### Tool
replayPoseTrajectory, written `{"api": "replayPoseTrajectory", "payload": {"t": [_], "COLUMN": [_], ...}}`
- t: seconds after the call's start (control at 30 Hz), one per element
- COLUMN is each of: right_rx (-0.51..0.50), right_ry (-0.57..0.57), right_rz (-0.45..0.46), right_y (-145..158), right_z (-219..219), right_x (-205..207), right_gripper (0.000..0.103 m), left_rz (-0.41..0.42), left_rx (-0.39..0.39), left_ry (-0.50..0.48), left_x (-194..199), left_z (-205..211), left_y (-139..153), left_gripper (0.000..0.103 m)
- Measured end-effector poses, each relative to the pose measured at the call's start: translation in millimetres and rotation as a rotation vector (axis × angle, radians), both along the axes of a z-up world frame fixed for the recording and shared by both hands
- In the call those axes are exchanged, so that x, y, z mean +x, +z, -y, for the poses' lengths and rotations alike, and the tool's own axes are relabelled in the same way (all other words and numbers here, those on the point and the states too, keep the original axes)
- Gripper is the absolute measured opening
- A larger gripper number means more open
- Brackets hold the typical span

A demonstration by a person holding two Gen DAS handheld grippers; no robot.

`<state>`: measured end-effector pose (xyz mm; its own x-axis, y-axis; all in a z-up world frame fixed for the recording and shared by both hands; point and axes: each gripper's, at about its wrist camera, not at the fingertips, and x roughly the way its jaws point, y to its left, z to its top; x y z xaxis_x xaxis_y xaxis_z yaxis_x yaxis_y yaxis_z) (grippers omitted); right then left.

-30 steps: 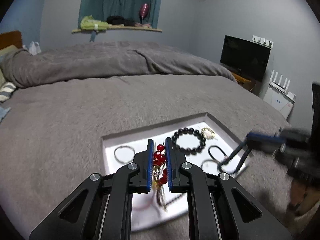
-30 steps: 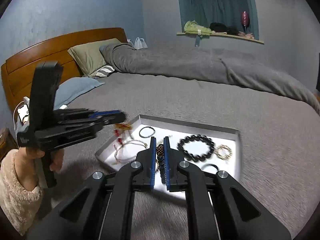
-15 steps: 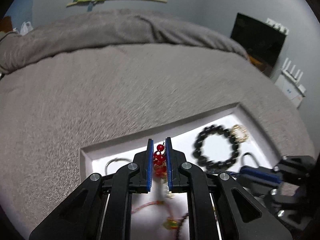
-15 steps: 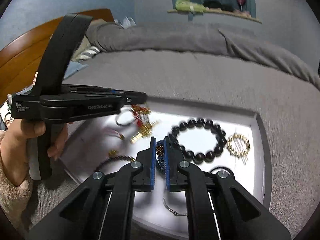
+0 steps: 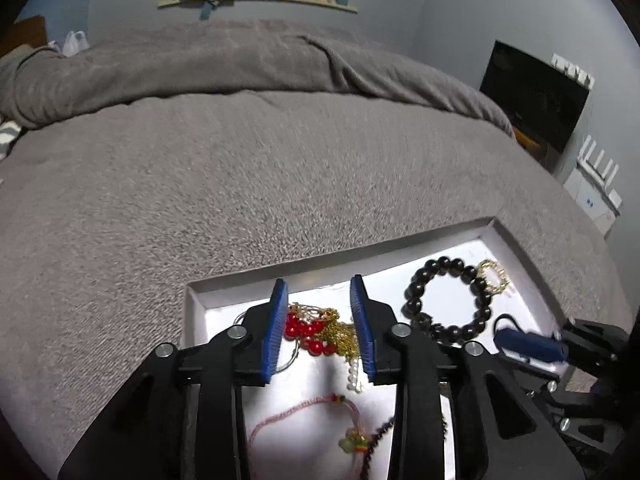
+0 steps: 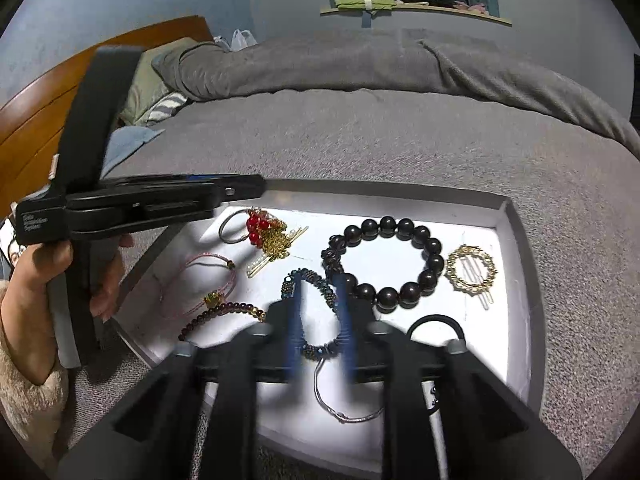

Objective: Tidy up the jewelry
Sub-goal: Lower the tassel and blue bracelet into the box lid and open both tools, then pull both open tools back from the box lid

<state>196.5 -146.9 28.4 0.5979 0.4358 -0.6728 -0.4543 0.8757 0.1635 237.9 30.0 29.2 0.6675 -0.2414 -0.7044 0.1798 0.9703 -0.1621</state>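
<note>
With your left gripper [image 5: 322, 320] spread wide over the red bead piece [image 5: 306, 330] lying in the tray [image 5: 516, 240], your right gripper [image 6: 320, 320] hangs parted around the dark beaded bracelet [image 6: 310, 280], gripping nothing.

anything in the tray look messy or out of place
Yes: the red bead piece lies in a heap tangled with gold chain near the tray's far left corner, not laid flat like the black bead bracelet.

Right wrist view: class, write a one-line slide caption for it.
Open right gripper over a beaded dark bracelet in the white tray, beside a large black bead bracelet.
</note>
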Motion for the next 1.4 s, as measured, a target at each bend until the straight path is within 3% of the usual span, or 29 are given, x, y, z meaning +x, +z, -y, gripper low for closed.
{"api": "replayPoseTrajectory", "payload": {"t": [0.37,0.73,0.97,1.17,1.4], "right_rx": [0.004,-0.041,-0.081,-0.053,-0.051], "right_ry": [-0.037,-0.05,-0.088,-0.11,-0.18], "right_rz": [0.059,0.063,0.065,0.059,0.031], "right_y": [33,27,14,20,29], "right_z": [28,54,70,73,77], "right_x": [-47,-96,-114,-117,-114], "right_gripper": [0.031,0.061,0.075,0.097,0.098], "left_rz": [0.09,0.126,0.125,0.088,0.076], "left_rx": [0.018,0.015,0.063,0.105,0.164], "left_ry": [0.055,0.138,0.174,0.206,0.236], "left_x": [-78,-161,-188,-190,-193], "left_z": [-5,-3,11,21,31], "left_y": [39,30,10,6,14], "left_gripper": [0.059,0.087,0.089,0.092,0.098]}}
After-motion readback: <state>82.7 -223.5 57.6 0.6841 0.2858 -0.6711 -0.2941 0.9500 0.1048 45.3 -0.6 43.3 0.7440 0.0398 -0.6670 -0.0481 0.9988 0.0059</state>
